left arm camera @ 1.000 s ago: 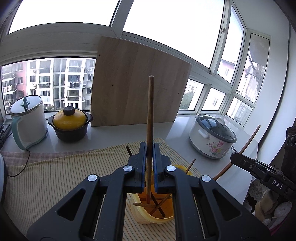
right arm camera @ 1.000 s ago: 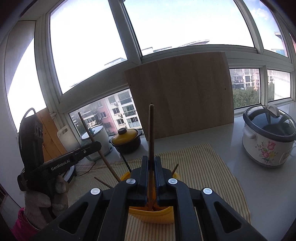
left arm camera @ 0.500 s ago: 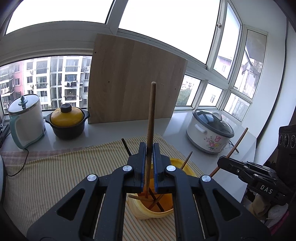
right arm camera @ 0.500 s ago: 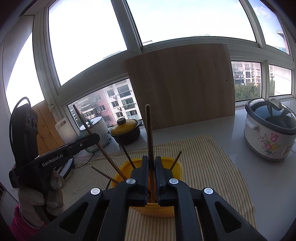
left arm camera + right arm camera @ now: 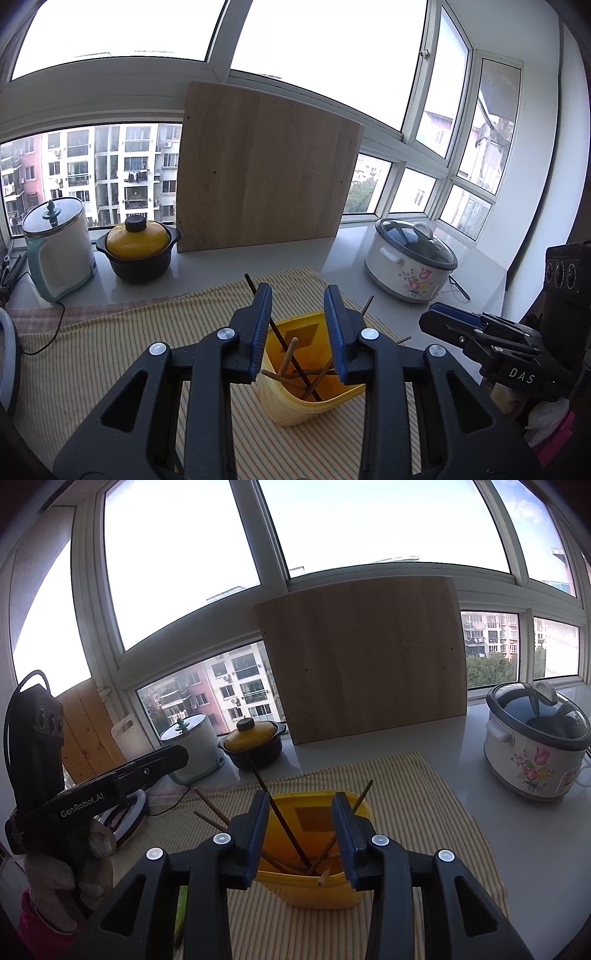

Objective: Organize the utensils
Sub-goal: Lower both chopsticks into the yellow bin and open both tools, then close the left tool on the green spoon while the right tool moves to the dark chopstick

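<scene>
White counter point(image 5: 229, 266) bears striped cloth point(image 5: 110, 343), cookers, pot, board

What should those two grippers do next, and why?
Probably lift both away. The left gripper and right gripper are opening with nothing pinched between them, and the chopsticks already stand in the yellow holder just beyond them.
</scene>
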Motion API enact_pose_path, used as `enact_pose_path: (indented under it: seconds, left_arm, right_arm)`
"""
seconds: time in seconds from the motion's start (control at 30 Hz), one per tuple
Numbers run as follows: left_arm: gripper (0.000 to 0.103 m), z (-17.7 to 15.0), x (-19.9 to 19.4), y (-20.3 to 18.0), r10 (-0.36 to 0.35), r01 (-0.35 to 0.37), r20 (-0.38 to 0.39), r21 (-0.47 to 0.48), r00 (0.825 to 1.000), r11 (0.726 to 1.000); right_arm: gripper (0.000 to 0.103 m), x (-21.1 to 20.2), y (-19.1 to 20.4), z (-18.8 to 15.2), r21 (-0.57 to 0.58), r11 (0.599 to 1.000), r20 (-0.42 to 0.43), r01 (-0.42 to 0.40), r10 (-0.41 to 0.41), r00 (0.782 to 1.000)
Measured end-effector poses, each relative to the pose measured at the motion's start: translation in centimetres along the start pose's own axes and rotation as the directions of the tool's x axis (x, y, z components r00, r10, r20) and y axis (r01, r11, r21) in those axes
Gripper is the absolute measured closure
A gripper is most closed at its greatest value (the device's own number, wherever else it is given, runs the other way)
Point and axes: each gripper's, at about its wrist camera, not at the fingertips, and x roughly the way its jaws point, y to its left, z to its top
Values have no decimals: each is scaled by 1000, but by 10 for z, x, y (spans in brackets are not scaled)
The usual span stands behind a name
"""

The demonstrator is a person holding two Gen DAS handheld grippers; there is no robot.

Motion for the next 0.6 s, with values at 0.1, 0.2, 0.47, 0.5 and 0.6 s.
enact_pose_path:
  seconds: [0.1, 0.2, 0.47, 0.5, 0.6]
  left_arm:
    - [75, -1, -11, 6, -2, 2, 4, -1, 1000, 1000]
    - [75, -1, -25, 16, 7, -7, 16, -9, 1000, 1000]
    - [72, -15, -63, 67, 96, -94, 26, -61, 995, 994]
    - [70, -18, -67, 75, 110, -109, 21, -68, 994, 992]
    - [65, -31, -74, 97, 145, -145, -11, -95, 989, 985]
  right_arm:
    - [54, -5, 6, -1, -11, 1000, 12, -11, 11, 1000]
    - [43, -9, 14, -2, -26, 999, 19, -22, 22, 1000]
    - [17, -19, 39, -11, -88, 994, 37, -67, 71, 997]
    - [15, -20, 42, -12, -95, 993, 37, -75, 79, 996]
    - [14, -22, 51, -17, -108, 989, 26, -98, 102, 994]
